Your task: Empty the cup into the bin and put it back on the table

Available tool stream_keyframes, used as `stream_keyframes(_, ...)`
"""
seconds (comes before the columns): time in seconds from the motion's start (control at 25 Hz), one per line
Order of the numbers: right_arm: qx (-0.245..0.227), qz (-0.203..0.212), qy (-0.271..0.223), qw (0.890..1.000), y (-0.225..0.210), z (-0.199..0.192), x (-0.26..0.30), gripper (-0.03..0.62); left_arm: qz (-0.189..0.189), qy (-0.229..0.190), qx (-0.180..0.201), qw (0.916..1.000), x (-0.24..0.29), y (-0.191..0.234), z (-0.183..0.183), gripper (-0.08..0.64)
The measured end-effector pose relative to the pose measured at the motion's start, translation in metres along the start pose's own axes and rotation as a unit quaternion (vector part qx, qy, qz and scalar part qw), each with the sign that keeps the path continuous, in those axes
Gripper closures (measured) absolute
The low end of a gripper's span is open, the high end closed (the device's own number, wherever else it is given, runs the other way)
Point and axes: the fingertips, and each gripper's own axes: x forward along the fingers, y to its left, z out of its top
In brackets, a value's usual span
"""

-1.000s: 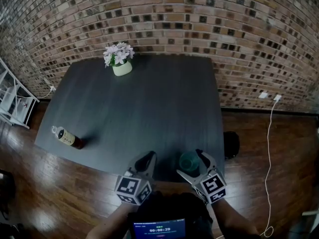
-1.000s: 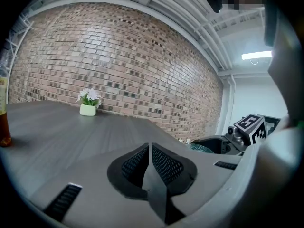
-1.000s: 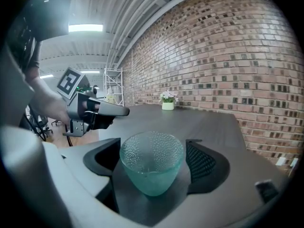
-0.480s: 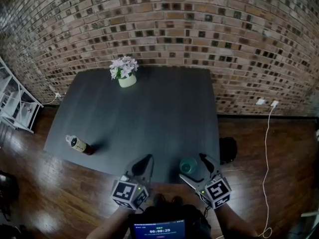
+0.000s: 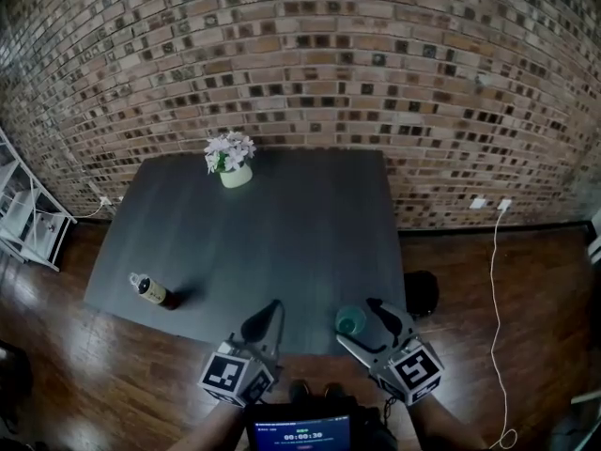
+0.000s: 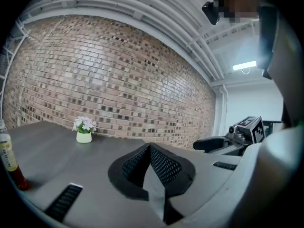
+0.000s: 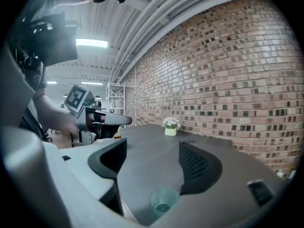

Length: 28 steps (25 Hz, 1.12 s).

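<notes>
Both grippers have lifted off the table (image 5: 282,224). Left gripper (image 6: 149,148): fingers together, empty. Cup (image 5: 350,320) stands upright at the near table edge, below the right gripper (image 7: 153,151). Its jaws are apart, have just been closing, and touch nothing.

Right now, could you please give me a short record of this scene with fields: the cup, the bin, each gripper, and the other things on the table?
cup: teal, upright, on the table near its front right edge; contents cannot be told
bin: dark, on the floor beside the table's front right corner
right gripper: open; jaws have just been closing; cup seen in the gap, pads not touching it
left gripper: shut, empty
bottle: lying on its side, left part of the table
flower pot: far side of the table, near the brick wall
</notes>
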Motion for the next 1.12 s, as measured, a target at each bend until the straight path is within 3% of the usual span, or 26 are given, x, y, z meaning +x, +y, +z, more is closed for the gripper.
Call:
stream_keyframes(0.08,0.002,0.0,-0.006,1.0,0.003,0.007,-0.006,0.29,-0.004,-0.003,-0.008,1.0,-0.002,0.0,0.002,0.56)
stream_keyframes(0.16,0.005,-0.001,-0.008,1.0,0.006,0.012,-0.011,0.311,-0.007,0.0,-0.011,0.9999,-0.004,0.0,0.0,0.56)
stream_keyframes(0.52,-0.021,-0.02,-0.016,0.999,0.017,0.03,-0.025,0.555,-0.02,0.01,-0.01,0.9997,-0.018,-0.009,-0.008,0.56)
stream_keyframes(0.84,-0.006,-0.009,-0.019,1.0,0.023,0.028,-0.027,0.589,-0.03,-0.01,-0.009,0.9994,-0.021,-0.014,0.014,0.56)
stream_keyframes(1.12,0.007,-0.028,-0.026,0.999,0.015,0.036,-0.03,0.592,-0.027,-0.022,-0.01,0.9994,-0.025,-0.008,0.022,0.56)
